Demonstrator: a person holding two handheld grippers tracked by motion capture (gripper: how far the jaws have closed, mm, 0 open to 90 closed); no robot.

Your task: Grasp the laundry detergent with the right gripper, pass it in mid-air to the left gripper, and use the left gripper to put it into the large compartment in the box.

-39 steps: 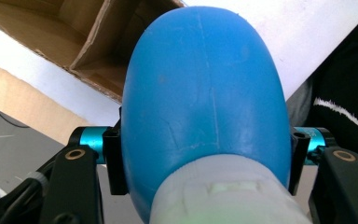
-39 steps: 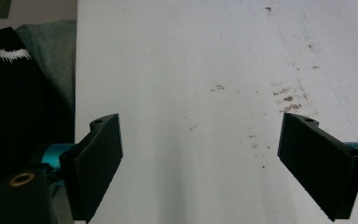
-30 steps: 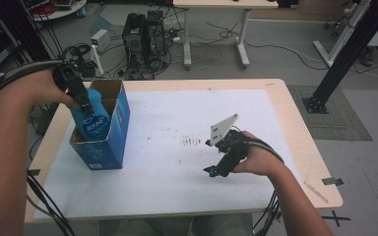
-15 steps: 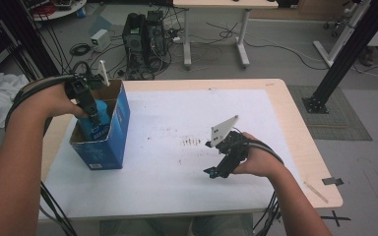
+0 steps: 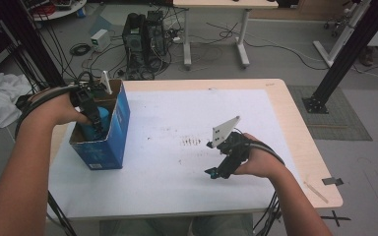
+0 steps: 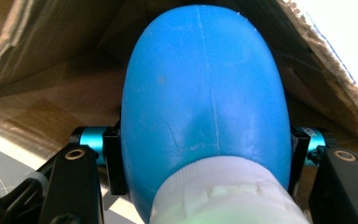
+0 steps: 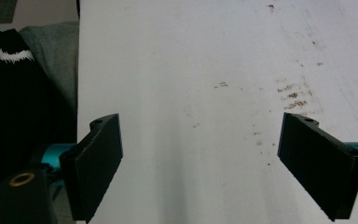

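The left tongs (image 5: pixel 94 119) clamp a blue bottle (image 6: pixel 205 107) inside the blue cardboard box (image 5: pixel 109 142), seemingly not yet at its bottom. The right tongs (image 7: pixel 214 163) gape wide, nothing between them, over the white worktop (image 5: pixel 177 167).

The left gripper (image 5: pixel 96 120) is sinking with the blue bottle (image 5: pixel 98 123) clamped between its fingers (image 6: pixel 114 158), carrying it down into the open blue cardboard box (image 5: pixel 115 142). A second ago most of the bottle was standing above the rim; now just its top is showing inside the walls.
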